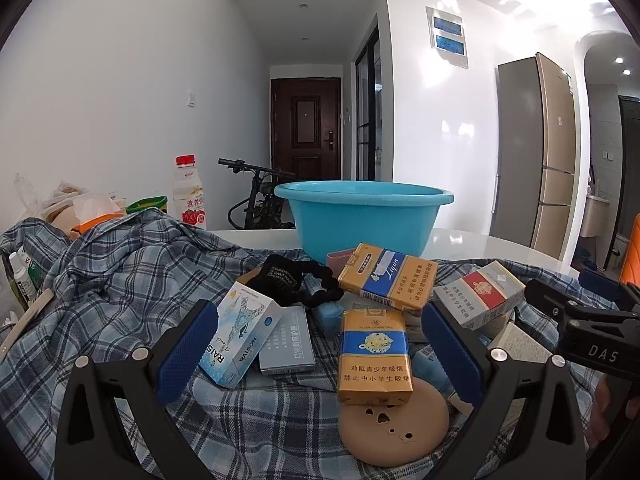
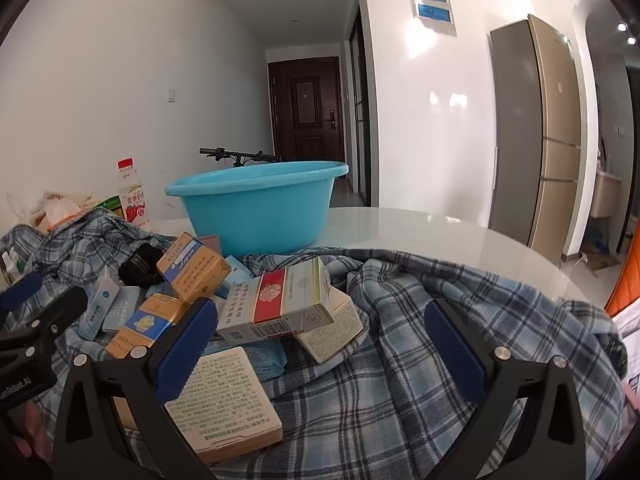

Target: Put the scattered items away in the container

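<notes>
Left tongs (image 1: 320, 344) and right tongs (image 2: 320, 344): both spread wide, gripping nothing, over assorted cardboard cigarette packs, one yellow-and-blue pack (image 1: 374, 354) between the left pair. Packs lie on a blue plaid cloth (image 2: 400, 360); round turquoise plastic basin (image 1: 362, 220) stands behind them on the white bench (image 2: 420, 232).

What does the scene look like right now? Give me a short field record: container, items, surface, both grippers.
container: round turquoise plastic basin, upright on the white table, behind the pile; inside hidden
items: yellow-and-blue cigarette pack, red-and-white cigarette pack, pale blue RAISON box, black fabric scrunchie, tan round disc, all outside the basin
surface: blue plaid cloth under the pile
left gripper: open, holds nothing
right gripper: open, holds nothing
</notes>
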Demonstrator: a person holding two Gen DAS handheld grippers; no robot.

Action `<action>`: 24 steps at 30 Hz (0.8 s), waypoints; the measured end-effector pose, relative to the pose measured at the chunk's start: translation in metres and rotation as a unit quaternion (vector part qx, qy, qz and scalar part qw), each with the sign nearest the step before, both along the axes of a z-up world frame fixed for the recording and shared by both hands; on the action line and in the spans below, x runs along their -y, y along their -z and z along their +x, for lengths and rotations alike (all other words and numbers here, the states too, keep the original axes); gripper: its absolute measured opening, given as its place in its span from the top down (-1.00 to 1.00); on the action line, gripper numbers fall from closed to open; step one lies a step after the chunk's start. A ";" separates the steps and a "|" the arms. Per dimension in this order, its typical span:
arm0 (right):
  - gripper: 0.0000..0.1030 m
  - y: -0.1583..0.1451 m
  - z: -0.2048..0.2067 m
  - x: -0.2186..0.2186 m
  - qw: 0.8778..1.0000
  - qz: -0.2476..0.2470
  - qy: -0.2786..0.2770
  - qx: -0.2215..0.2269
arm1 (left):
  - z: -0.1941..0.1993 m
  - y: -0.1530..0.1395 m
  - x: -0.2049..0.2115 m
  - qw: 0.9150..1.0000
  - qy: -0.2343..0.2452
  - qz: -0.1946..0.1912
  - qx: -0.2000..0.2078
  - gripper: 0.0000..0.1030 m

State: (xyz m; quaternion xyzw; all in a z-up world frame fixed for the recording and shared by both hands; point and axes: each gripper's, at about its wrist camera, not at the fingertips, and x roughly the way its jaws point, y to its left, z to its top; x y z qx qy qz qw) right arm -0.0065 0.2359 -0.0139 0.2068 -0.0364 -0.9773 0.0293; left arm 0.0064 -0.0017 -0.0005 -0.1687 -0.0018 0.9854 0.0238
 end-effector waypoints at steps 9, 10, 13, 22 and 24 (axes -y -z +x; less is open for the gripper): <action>-1.00 -0.010 0.012 0.001 0.998 0.051 0.014 -0.022 | -0.007 -0.002 0.009 0.999 0.004 0.007 0.050 -1.00; -1.00 -0.011 0.013 0.003 0.998 0.059 0.009 -0.022 | -0.006 -0.002 0.011 0.999 0.005 0.008 0.051 -1.00; -1.00 -0.009 0.016 0.004 0.998 0.059 -0.013 -0.014 | -0.001 -0.002 0.016 0.999 0.003 0.004 0.049 -1.00; -1.00 -0.005 0.016 -0.004 0.999 0.034 -0.037 -0.004 | -0.012 -0.004 0.004 0.995 0.034 -0.018 0.089 -1.00; -1.00 -0.005 0.019 -0.006 0.999 0.030 -0.044 -0.003 | -0.017 0.000 -0.004 0.993 0.031 -0.033 0.106 -1.00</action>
